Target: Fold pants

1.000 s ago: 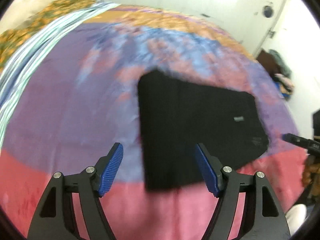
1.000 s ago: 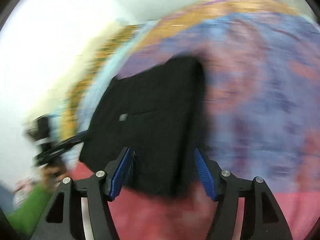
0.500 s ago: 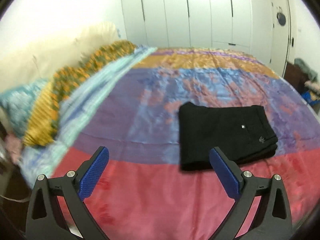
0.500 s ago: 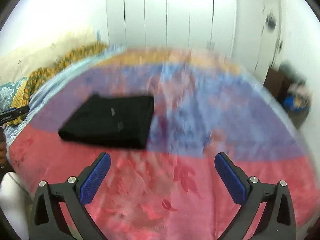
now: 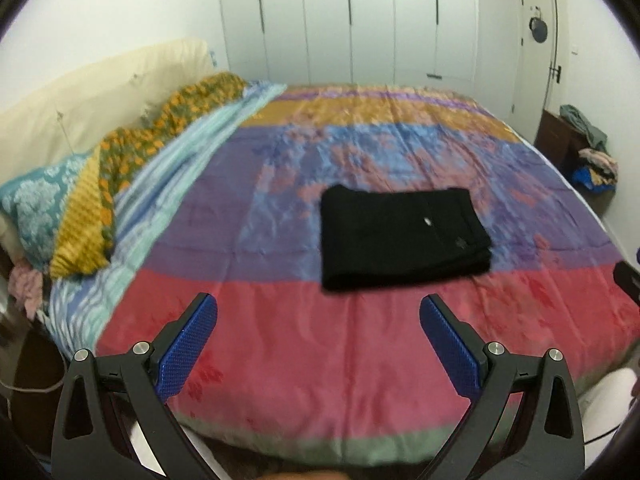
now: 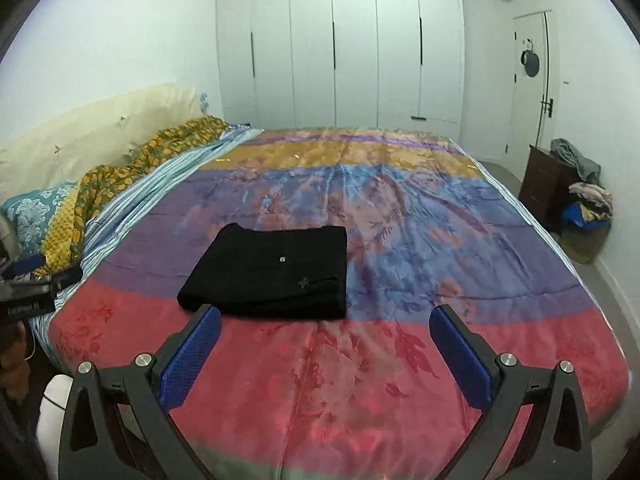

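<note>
One pair of black pants [image 5: 404,236] lies folded into a flat rectangle on the bedspread [image 5: 320,360], across the line where the purple band meets the red one, toward the near edge of the bed. I hold two claws. My left gripper [image 5: 318,312] has its two blue pads spread wide with nothing between them, well short of the pants. My right gripper [image 6: 325,322] is spread just as wide and empty too; its left pad [image 6: 188,356] overlaps the near edge of the pants in the picture, but I cannot tell that it touches.

I count one cream headboard [image 6: 92,128], one teal patterned pillow [image 5: 36,200] and one yellow floral blanket [image 5: 132,152] bunched along the left side. At the far wall stands a run of white wardrobe doors [image 6: 340,40].

My right view shows the other claw's black body [image 6: 32,292] at its left edge. My left view shows only a dark sliver at its right edge, and more of the pillow.
</note>
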A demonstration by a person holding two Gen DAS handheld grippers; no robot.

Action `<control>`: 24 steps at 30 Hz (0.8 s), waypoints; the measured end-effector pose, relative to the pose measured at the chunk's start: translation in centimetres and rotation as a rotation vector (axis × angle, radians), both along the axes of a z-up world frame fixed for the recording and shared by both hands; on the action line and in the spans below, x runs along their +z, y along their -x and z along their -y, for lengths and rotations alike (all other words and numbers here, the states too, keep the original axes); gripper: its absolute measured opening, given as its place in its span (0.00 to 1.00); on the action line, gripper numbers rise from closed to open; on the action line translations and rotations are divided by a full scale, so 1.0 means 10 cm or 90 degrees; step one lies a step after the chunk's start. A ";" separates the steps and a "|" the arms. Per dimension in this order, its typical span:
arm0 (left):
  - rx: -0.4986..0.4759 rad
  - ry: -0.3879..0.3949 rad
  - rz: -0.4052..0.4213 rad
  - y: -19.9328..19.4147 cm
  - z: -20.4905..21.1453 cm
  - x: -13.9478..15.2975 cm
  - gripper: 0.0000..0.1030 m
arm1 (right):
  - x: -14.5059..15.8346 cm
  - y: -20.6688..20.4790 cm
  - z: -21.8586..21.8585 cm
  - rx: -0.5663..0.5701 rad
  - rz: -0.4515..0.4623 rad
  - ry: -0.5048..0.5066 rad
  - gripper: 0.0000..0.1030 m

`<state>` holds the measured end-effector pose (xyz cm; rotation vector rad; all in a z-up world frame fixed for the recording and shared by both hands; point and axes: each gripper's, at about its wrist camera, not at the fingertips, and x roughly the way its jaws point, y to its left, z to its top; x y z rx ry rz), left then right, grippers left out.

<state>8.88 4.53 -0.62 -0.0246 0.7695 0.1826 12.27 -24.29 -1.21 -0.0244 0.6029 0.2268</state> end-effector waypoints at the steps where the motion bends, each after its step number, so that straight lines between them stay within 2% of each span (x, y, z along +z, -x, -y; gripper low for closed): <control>1: -0.009 0.008 -0.011 0.02 0.02 -0.01 0.99 | 0.03 0.04 -0.01 0.001 -0.004 -0.001 1.00; 4: -0.021 0.009 -0.031 0.06 0.07 -0.02 0.99 | 0.09 0.15 -0.09 0.020 -0.039 0.003 1.00; 7: -0.026 -0.017 -0.011 0.17 0.15 0.03 0.99 | 0.10 0.21 -0.18 0.042 -0.058 0.005 1.00; 16: -0.040 -0.060 0.000 0.23 0.30 0.10 0.99 | 0.12 0.28 -0.36 0.066 -0.073 0.036 1.00; 24: -0.044 -0.047 -0.021 0.18 0.35 0.08 0.99 | 0.14 0.28 -0.41 0.071 -0.100 0.069 1.00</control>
